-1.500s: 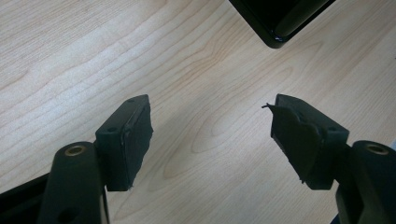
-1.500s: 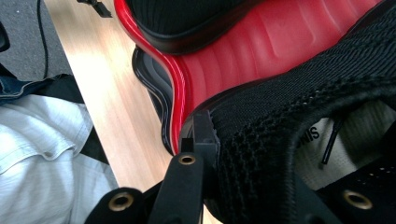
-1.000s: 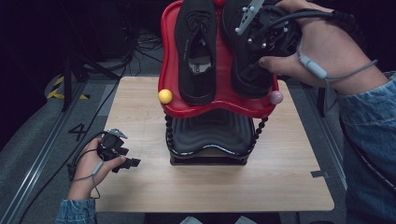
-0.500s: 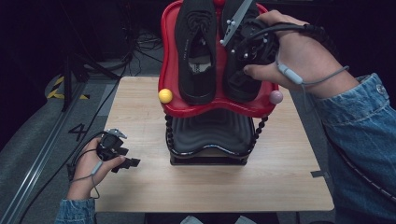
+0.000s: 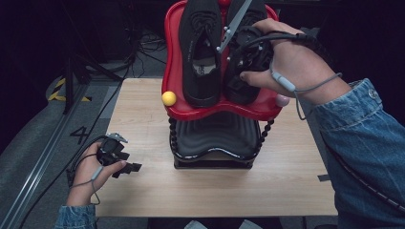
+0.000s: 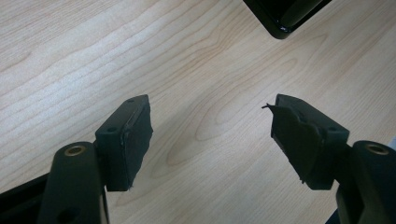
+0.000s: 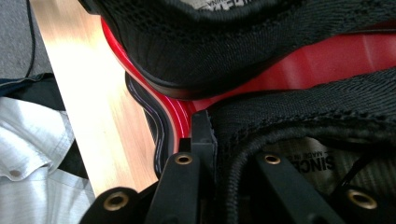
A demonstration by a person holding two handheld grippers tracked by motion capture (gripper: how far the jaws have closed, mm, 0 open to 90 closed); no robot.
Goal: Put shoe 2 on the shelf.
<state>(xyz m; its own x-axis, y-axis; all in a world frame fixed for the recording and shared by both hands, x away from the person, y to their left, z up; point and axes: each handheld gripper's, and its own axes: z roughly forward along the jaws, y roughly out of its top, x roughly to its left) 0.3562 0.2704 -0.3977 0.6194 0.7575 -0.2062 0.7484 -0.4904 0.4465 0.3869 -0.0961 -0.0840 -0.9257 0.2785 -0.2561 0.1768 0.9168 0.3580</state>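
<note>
**Right gripper closed on the collar of a black shoe on the red tray**

A two-tier rack is seen standing on the wooden surface (image 5: 143,119): a black ribbed lower tray (image 5: 212,138) under a red upper tray (image 5: 173,71), joined by beaded black posts. A yellow ball (image 5: 168,98) is fixed at the red tray's near left corner and a pink ball (image 5: 282,100) at its near right corner.

Two black mesh shoes are laid side by side on the red tray, heels toward the person. The left shoe (image 5: 201,52) lies untouched. The right shoe (image 5: 241,71) is largely covered by the right hand (image 5: 291,67) and the right gripper (image 5: 239,59).

In the right gripper view, one jaw is seen outside the right shoe's collar (image 7: 289,126) and the other inside the opening, above the printed insole; the knit collar is pinched between them. The heel of the other shoe (image 7: 196,42) is seen just beyond, resting on the red tray (image 7: 299,60).

The left gripper (image 5: 125,164) is held low over the near left part of the surface, well apart from the rack. Its jaws are spread wide with only bare wood (image 6: 205,84) between them.
</note>
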